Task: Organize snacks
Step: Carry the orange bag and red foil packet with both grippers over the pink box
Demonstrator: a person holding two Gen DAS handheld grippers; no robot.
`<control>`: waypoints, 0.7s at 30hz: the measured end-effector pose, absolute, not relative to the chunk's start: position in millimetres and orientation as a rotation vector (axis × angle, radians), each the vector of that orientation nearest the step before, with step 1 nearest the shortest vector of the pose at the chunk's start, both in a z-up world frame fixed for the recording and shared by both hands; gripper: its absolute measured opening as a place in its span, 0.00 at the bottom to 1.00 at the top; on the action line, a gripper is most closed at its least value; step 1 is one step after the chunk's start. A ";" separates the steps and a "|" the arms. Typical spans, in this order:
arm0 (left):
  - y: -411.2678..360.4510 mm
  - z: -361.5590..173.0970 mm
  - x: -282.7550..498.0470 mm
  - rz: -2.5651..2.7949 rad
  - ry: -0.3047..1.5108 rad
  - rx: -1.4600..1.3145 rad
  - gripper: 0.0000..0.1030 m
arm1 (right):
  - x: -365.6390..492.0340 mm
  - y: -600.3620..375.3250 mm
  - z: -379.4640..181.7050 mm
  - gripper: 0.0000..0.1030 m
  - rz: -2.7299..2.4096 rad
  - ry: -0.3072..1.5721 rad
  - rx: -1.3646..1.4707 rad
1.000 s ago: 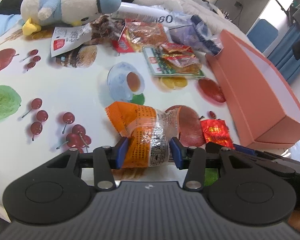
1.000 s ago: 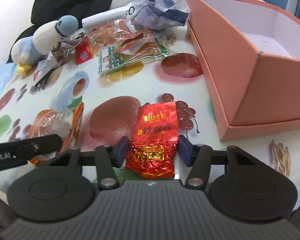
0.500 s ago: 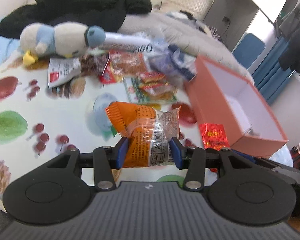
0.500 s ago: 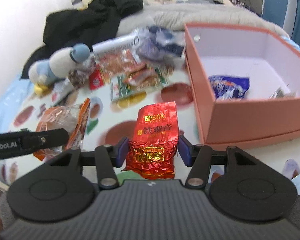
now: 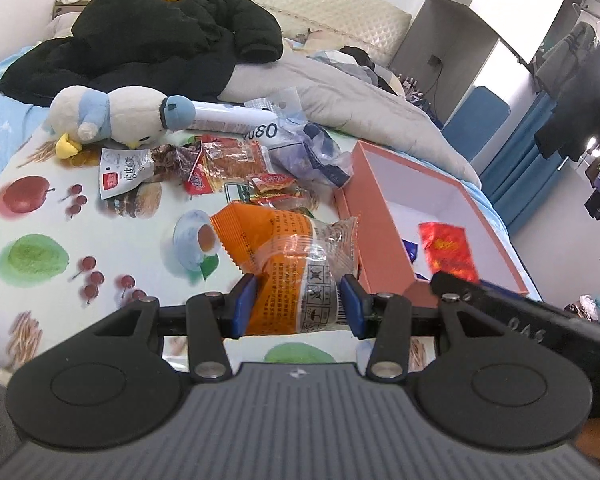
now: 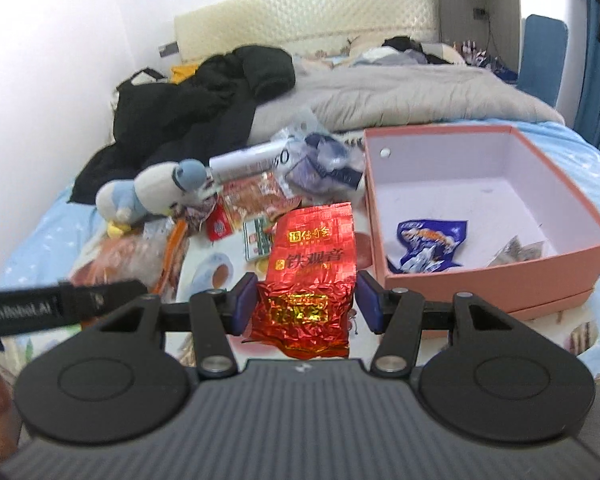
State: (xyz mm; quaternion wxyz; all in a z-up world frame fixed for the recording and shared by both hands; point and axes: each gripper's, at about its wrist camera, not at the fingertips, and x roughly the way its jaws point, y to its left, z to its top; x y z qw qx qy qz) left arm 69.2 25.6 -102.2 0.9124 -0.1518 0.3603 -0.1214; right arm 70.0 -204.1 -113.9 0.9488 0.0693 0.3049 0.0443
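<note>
Left tongs [image 5: 298, 306] clenched on an orange-and-clear snack pack [image 5: 288, 268], held above the fruit-print cloth [image 5: 60, 216], left of the pink box [image 5: 384, 248]. Right tongs [image 6: 306, 302] grasp a red foil tea packet [image 6: 310, 276], upright, beside the box's [image 6: 500, 280] near-left corner. Blue packet [image 6: 428, 246] lies inside.

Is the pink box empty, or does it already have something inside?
Not empty. The open pink box already holds a blue snack packet on its floor and a small clear packet near the front wall.
</note>
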 end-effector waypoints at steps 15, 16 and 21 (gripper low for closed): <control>-59.4 -74.2 61.7 -0.445 0.738 -0.311 0.50 | 21.5 -255.9 -87.0 0.55 -0.028 0.557 0.190; -65.9 -72.9 65.0 -0.459 0.740 -0.307 0.50 | 21.6 -260.2 -87.0 0.54 -0.038 0.558 0.195; -92.1 -62.1 91.7 -0.493 0.752 -0.304 0.50 | 30.4 -284.5 -83.6 0.55 -0.085 0.567 0.237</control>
